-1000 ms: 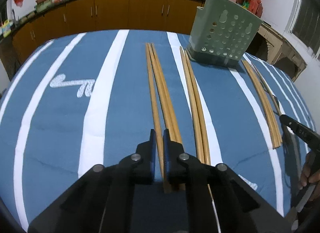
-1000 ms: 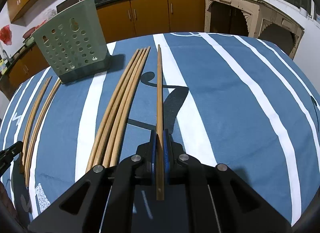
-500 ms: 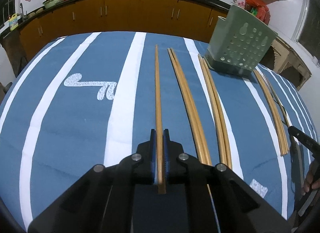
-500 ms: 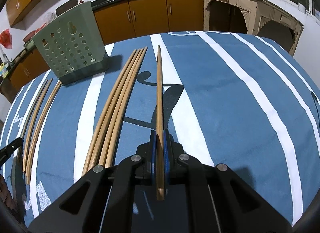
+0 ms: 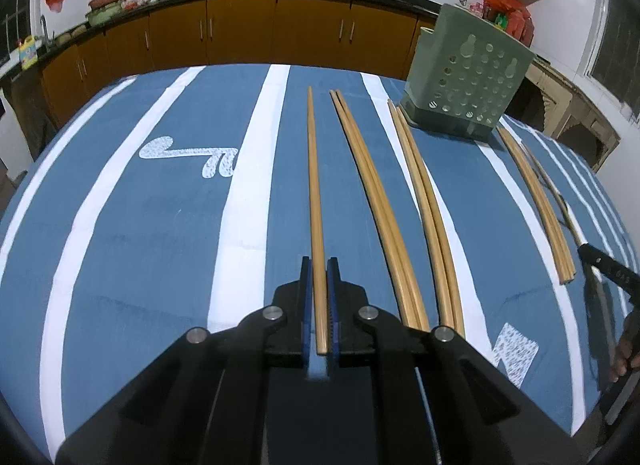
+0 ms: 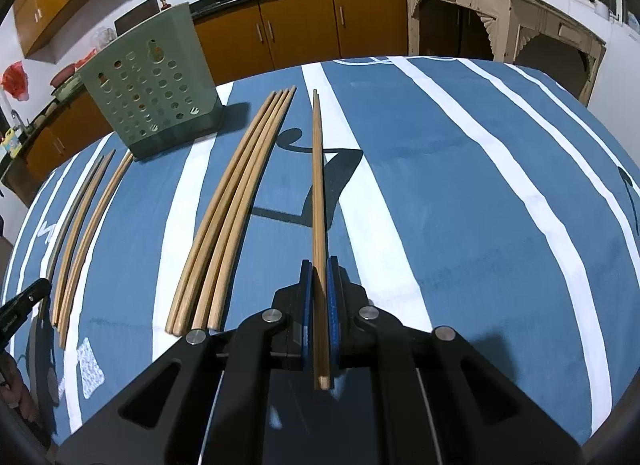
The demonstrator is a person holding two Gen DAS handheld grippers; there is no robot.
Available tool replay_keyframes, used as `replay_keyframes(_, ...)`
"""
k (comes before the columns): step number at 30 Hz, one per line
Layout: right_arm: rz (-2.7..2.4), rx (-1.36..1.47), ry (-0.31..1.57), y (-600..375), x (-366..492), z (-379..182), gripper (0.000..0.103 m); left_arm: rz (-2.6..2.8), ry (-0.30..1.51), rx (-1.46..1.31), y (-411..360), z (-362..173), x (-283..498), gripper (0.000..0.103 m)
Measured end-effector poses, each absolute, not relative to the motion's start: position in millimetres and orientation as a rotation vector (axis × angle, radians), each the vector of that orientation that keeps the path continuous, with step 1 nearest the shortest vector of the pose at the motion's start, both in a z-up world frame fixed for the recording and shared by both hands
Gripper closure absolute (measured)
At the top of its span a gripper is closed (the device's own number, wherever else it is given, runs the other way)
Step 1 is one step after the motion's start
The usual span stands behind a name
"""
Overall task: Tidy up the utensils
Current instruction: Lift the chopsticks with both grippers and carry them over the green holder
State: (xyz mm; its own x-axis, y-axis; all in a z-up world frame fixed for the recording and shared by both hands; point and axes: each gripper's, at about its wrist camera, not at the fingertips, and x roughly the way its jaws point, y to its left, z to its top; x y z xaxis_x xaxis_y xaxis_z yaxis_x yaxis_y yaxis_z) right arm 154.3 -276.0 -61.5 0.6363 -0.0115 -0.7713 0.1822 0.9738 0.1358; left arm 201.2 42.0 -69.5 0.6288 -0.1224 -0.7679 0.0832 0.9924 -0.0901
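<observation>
Left gripper [image 5: 319,265]: clenched on one chopstick [image 5: 314,185], held out over striped blue cloth [image 5: 140,225].
Lying on cloth, rightward: pair [image 5: 376,201], second pair [image 5: 426,201], green perforated holder [image 5: 468,77] upright behind, cluster of four [image 6: 236,201].
Right gripper [image 6: 319,265]: clamped on one chopstick [image 6: 317,185].

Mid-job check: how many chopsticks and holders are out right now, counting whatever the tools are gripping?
Wooden chopsticks: 10 (1 in left tool, 1 in right tool, 8 on the cloth)
Green holder: 1
Total: 11
</observation>
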Motion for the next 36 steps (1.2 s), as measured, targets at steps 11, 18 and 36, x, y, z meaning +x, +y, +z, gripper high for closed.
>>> replay_keyframes(11, -0.086, 0.221, 0.739, -286, 139, -20, 0.095, -0.122, 0.845, -0.055, 51, -50, 195, 0.095)
replay_keyframes(18, -0.085, 0.227, 0.619, -291, 131, 13, 0.095, -0.128, 0.709, -0.06, 59, -6, 183, 0.095)
replay_keyframes(36, -0.079, 0.248, 0.454, -299, 130, 60, 0.095, -0.128, 0.476, -0.156, 73, 72, 181, 0.095)
